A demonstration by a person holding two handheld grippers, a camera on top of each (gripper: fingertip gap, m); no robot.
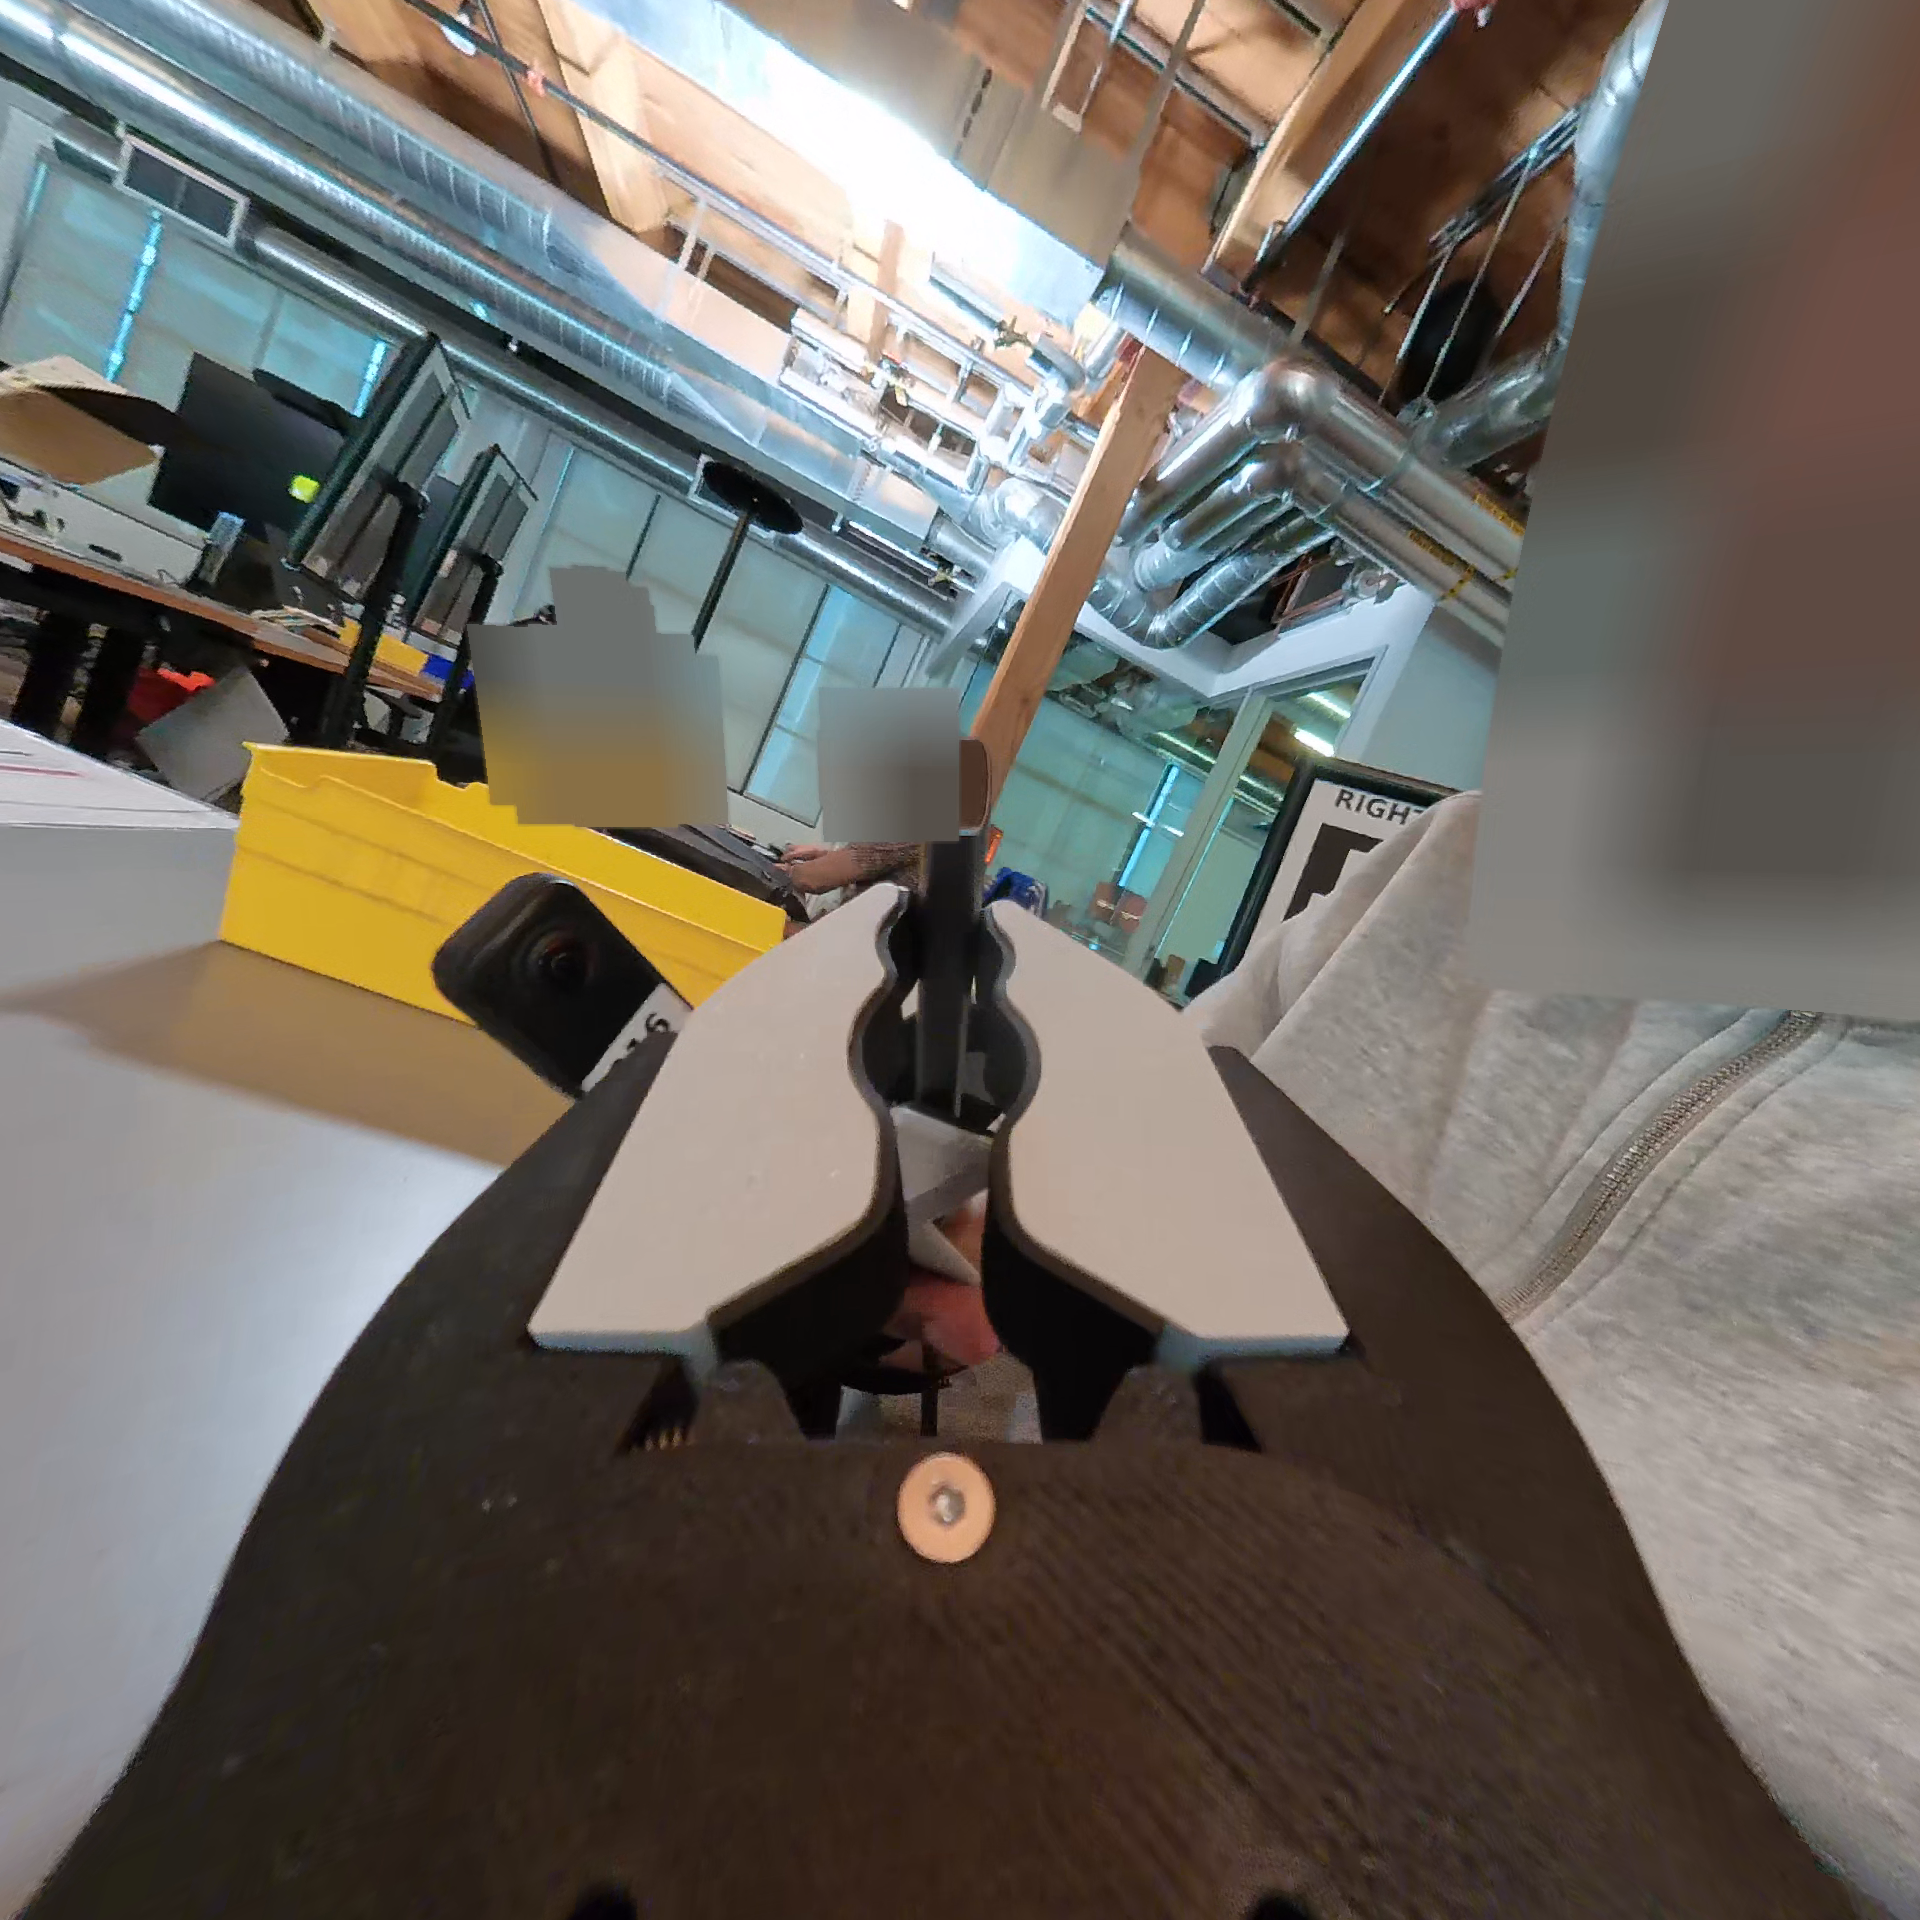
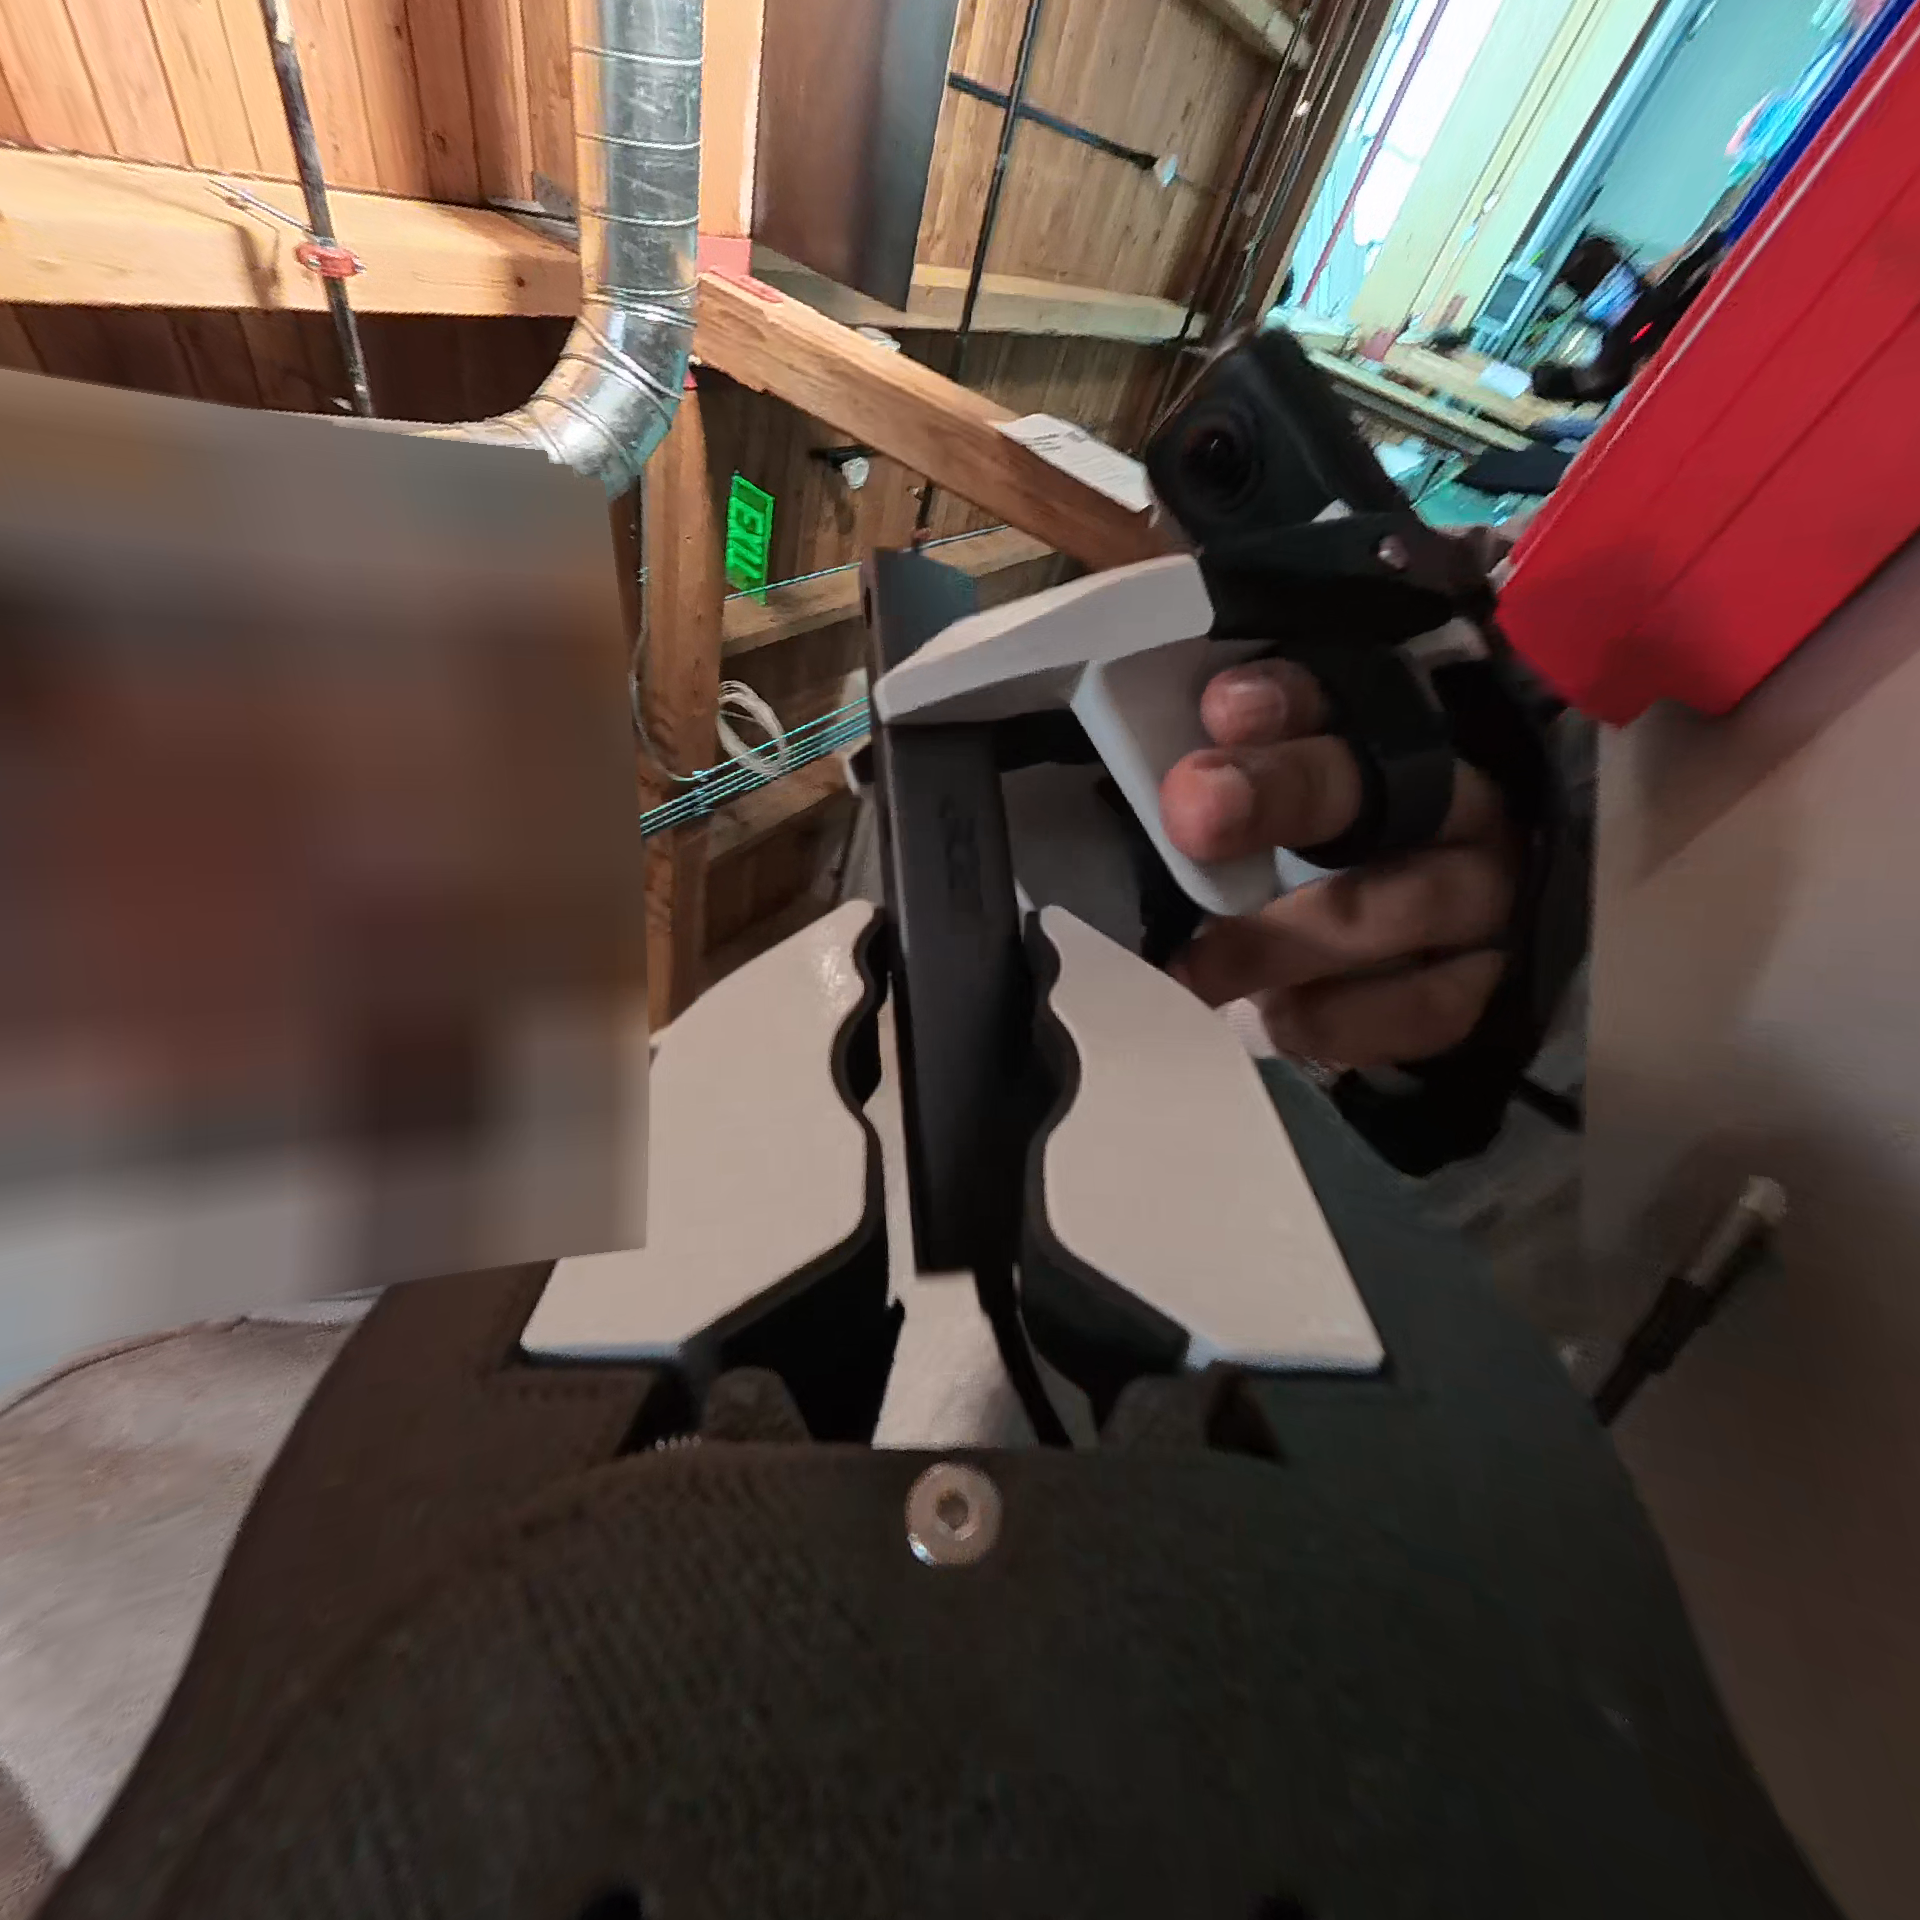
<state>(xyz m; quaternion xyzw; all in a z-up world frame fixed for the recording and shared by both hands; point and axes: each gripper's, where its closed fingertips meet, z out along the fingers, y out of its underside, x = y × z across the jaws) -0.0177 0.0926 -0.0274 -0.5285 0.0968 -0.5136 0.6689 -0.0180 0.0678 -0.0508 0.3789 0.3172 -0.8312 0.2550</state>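
In a workshop with wooden beams and silver ducts overhead, both claws are clamped on the same flat black bar. In the left wrist view, the left claw has its two pale fingers drawn close together, gripping the bar edge-on near the fingertips, so that the bar rises upright out of the gap. To its left lies a grey worktop carrying a yellow bin, and a black camera pokes up just in front of the bin. A grey zipped sweatshirt fills the right side.

In the right wrist view, the right claw grips the black bar's lower part between its pale fingers. Higher up, the other claw, held by a bare hand, pinches the same bar from the right; a black camera sits on top of that claw. A red bin stands at the far right.
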